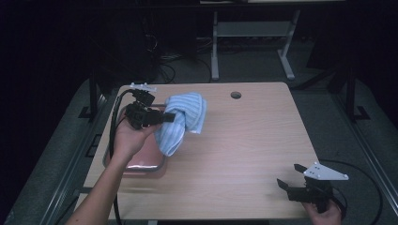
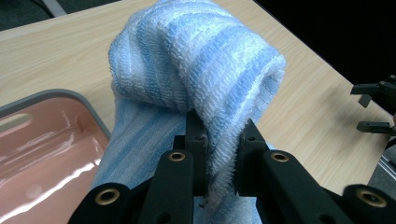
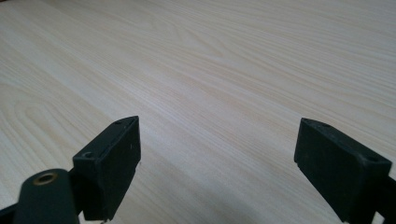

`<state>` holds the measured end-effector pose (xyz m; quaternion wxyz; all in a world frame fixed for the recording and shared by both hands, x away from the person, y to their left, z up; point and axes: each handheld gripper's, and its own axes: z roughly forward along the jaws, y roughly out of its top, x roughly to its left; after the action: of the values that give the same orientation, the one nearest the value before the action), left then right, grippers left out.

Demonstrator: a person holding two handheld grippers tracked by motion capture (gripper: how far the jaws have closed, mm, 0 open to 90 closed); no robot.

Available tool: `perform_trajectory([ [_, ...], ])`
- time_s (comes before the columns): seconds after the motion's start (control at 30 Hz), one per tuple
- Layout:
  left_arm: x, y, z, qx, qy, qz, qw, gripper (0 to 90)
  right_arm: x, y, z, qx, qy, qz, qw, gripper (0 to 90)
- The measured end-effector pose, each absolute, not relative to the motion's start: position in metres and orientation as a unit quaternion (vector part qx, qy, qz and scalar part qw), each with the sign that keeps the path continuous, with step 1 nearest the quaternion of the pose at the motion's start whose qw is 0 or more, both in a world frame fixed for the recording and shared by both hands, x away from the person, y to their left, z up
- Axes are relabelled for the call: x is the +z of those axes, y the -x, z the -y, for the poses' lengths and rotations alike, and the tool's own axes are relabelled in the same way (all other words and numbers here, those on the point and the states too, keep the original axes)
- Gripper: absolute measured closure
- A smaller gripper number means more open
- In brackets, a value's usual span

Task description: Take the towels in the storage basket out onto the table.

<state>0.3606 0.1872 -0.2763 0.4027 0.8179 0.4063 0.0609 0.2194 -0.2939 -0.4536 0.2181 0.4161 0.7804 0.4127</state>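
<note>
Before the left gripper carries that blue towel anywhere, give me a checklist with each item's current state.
1. Left gripper clamped on the blue striped towel: ok.
2. Towel fully off the table: cannot tell; its lower end hangs by the pink tray.
3. Right gripper open and holding nothing: ok.
4. Right gripper well away from the towel: ok, at the table's near right corner.
5. Left cable free of the tray: cannot tell.
</note>
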Motion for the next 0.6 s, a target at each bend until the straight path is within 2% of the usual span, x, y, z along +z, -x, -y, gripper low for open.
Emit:
perform_trajectory([
  [0.6,-0.287,-0.372,-0.157,0.040,-0.830,-0.389,0.398,79.3,-0.453,-0.219,0.295,0.414,-0.416,-0.780,0.217,14.2],
])
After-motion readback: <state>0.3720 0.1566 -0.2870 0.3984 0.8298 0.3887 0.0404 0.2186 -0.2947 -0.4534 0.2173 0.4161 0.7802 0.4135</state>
